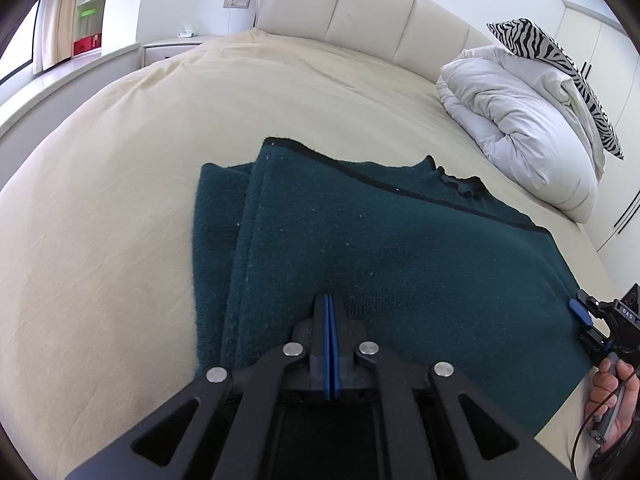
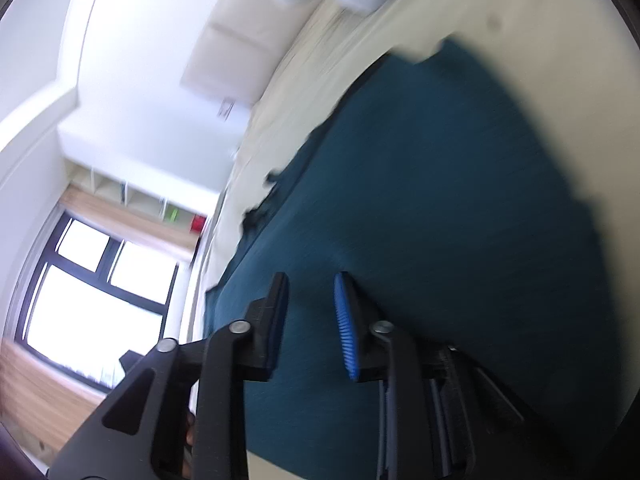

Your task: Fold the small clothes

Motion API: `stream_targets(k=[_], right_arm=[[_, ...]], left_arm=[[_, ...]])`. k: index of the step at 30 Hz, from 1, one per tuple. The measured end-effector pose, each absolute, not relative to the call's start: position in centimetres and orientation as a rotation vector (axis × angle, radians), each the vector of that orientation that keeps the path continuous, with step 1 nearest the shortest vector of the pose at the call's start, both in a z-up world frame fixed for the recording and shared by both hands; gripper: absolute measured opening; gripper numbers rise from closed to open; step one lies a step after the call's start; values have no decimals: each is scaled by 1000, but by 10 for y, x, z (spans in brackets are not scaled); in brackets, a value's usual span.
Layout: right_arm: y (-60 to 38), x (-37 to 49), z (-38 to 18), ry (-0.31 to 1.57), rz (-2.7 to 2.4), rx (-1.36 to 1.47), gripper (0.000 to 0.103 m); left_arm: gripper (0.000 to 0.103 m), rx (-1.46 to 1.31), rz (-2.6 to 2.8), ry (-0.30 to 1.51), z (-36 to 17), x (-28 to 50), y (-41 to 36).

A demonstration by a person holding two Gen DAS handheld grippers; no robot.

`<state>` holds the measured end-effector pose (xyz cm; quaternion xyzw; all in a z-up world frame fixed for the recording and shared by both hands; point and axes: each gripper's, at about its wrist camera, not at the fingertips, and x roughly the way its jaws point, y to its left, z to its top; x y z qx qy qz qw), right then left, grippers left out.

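Lying folded on the bed, the teal garment sits under the left tool, pressed together, and the right tool, apart.

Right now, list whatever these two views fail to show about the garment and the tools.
- Dark green garment: its near edge lies under the left tool in the left wrist view, so any pinched fabric is hidden.
- Garment type: folded, unclear.
- Right wrist view: motion-blurred, garment edges smeared.
- Right tool: cut off by the left view's right edge; contact with cloth unclear.
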<state>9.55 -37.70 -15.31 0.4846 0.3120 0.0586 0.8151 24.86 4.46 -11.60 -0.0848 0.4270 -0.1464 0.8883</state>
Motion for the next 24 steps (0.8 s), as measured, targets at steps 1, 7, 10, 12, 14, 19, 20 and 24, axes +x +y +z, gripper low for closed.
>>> stream_targets(k=[1, 7, 10, 12, 14, 19, 20, 24], right_arm=[[-386, 90, -151, 649, 96, 1035, 17], [-418, 67, -121, 588, -95, 1000, 25], [-405, 87, -104, 603, -46, 941, 26], [-393, 97, -95, 639, 22, 903, 26], [-369, 124, -94, 676, 91, 870, 26], [-331, 183, -108, 780, 175, 823, 27], [-329, 195, -119, 817, 174, 827, 27], [-364, 202, -145, 765, 127, 921, 18]], left_arm=[[7, -189, -301, 887, -117, 248, 48], [7, -226, -289, 881, -119, 242, 59], [7, -215, -280, 877, -119, 241, 57], [7, -224, -285, 880, -120, 243, 58], [7, -229, -288, 883, -121, 243, 59], [7, -229, -283, 882, -121, 245, 57], [7, -239, -288, 880, -121, 245, 58], [6, -258, -302, 872, -121, 245, 60]])
